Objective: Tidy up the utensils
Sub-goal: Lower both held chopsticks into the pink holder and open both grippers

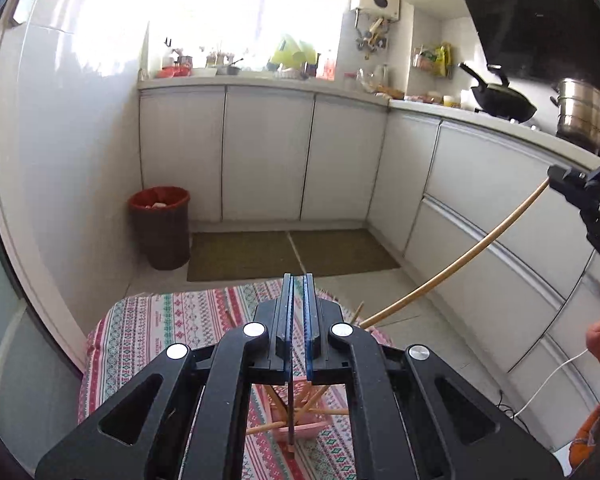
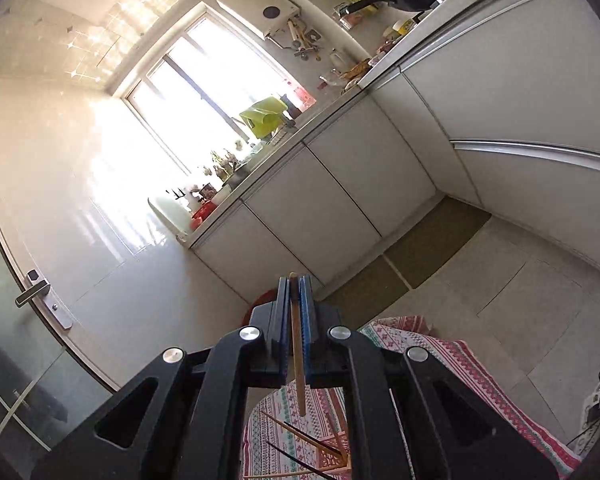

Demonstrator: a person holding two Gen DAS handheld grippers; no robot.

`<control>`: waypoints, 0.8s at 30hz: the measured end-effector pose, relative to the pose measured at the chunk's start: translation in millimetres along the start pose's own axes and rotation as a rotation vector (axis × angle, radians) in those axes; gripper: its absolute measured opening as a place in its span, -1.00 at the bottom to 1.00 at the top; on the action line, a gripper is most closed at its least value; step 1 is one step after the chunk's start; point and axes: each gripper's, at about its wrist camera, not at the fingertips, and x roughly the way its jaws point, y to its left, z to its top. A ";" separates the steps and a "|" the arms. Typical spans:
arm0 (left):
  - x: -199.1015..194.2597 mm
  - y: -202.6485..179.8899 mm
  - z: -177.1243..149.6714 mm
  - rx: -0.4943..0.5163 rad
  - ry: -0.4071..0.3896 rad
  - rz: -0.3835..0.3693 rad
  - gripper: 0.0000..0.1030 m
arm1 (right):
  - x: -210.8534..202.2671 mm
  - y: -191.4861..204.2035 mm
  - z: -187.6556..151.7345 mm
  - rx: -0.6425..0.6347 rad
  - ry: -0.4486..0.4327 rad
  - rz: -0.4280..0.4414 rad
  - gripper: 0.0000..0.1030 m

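Chopsticks sorting underway. Right gripper [image 2: 296, 300] pinches a pale chopstick [image 2: 298, 360] lengthwise, lifted clear for placing. Left gripper [image 1: 298, 300] clamps a dark chopstick [image 1: 291, 420] hanging over the pink tray [image 1: 312, 428], lower centre, on patterned cloth [image 1: 160, 328].

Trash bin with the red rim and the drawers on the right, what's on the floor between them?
Olive floor mats lie between the trash bin and the drawers, left wrist view.

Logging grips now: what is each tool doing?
Left tool: shut on a dark chopstick.
Right tool: shut on a light wooden chopstick.
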 end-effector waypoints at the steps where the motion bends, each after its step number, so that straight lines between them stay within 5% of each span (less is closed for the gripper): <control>1: -1.6 2.3 -0.2 -0.006 -0.002 -0.003 -0.91 | 4.2 2.5 -2.6 -0.008 0.009 0.002 -0.90; 9: -36.0 36.5 16.7 -0.100 -0.022 -0.011 -0.90 | 22.3 17.9 -22.1 -0.050 0.056 0.015 -0.90; 11: -36.9 35.6 16.6 -0.079 0.074 -0.034 -0.80 | 22.3 19.4 -25.3 -0.057 0.063 0.018 -0.90; 13: -31.7 25.4 3.6 -0.007 0.247 -0.079 -0.29 | 21.0 22.2 -27.4 -0.066 0.067 0.026 -0.90; 14: -28.9 21.6 -7.3 0.009 0.302 -0.090 -0.22 | 19.7 23.4 -28.1 -0.069 0.068 0.030 -0.90; 20: 29.5 14.8 -129.2 -0.004 0.617 0.017 -0.18 | 11.5 21.4 -28.0 -0.067 0.067 0.044 -0.90; 24: 63.8 6.1 -170.4 0.020 0.652 0.088 -0.18 | 11.1 16.3 -26.0 -0.045 0.077 0.052 -0.90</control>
